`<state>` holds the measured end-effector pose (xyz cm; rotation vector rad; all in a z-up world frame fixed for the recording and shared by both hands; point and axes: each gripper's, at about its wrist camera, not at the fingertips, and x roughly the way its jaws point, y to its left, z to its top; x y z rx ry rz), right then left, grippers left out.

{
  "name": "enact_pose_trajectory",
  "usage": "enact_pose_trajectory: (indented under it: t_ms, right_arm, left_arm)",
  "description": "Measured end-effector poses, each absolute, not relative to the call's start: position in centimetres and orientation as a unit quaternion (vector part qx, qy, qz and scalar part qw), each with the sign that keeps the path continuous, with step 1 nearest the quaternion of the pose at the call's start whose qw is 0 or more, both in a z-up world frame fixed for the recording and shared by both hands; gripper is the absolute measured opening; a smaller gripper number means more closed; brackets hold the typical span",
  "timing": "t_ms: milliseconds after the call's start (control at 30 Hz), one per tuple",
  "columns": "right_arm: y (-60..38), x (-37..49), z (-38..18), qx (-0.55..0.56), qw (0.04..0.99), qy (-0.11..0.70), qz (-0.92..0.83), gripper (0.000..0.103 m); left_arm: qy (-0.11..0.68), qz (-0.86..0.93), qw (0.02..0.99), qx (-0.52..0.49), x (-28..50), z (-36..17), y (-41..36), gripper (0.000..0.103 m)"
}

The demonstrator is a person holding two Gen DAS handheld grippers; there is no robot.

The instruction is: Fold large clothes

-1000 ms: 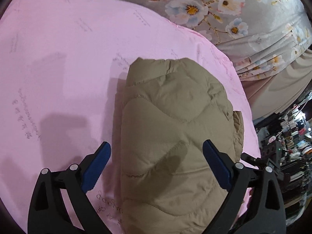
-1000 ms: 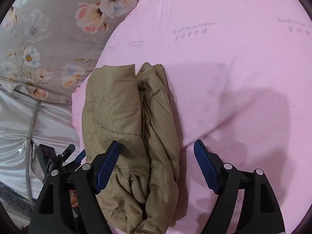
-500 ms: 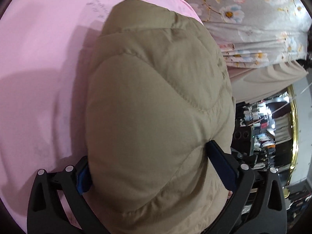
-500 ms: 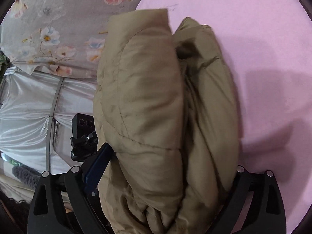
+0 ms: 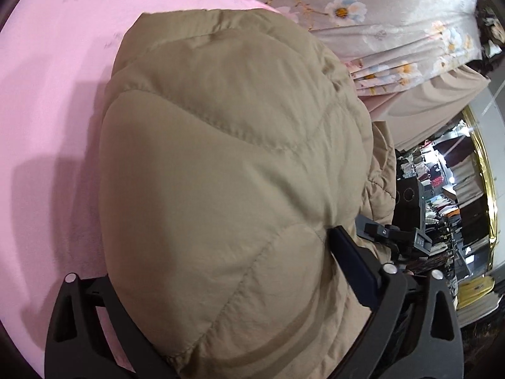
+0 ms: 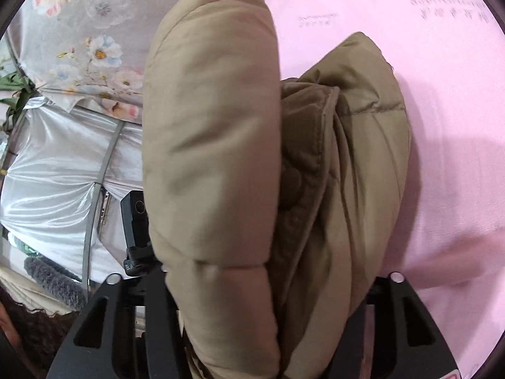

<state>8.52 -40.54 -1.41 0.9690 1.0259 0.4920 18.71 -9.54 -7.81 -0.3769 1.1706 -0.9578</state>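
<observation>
Folded tan quilted puffer jacket, seen bulging between both sets of jaws above the pink printed sheet. Our left gripper clamps the thick bundle, its blue-padded right finger pressed into the fabric and its left finger buried beneath it; our right gripper likewise squeezes the stacked layers, jaws held wide by the padding. Grey floral cloth borders the sheet.
</observation>
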Motion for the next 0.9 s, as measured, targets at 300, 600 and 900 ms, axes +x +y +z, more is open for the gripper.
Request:
enact_pose_trajectory:
  t_ms: [300, 600, 900]
  right_arm:
    - [-37.8, 9.2, 8.2, 0.403, 0.782, 0.389, 0.274, 0.044]
    - [-35.3, 13.7, 17.2, 0.343, 0.825, 0.329, 0.305, 0.045]
    - [-33.1, 22.6, 17.2, 0.340, 0.820, 0.331, 0.320, 0.048]
  left_arm:
    - [0.419, -0.475, 0.759, -0.152, 17.1, 2.9, -6.2, 0.089]
    - [0.310, -0.484, 0.810, -0.116, 18.8, 13.3, -3.6, 0.089]
    - [0.274, -0.460, 0.836, -0.118, 25.4, 14.9, -0.7, 0.089]
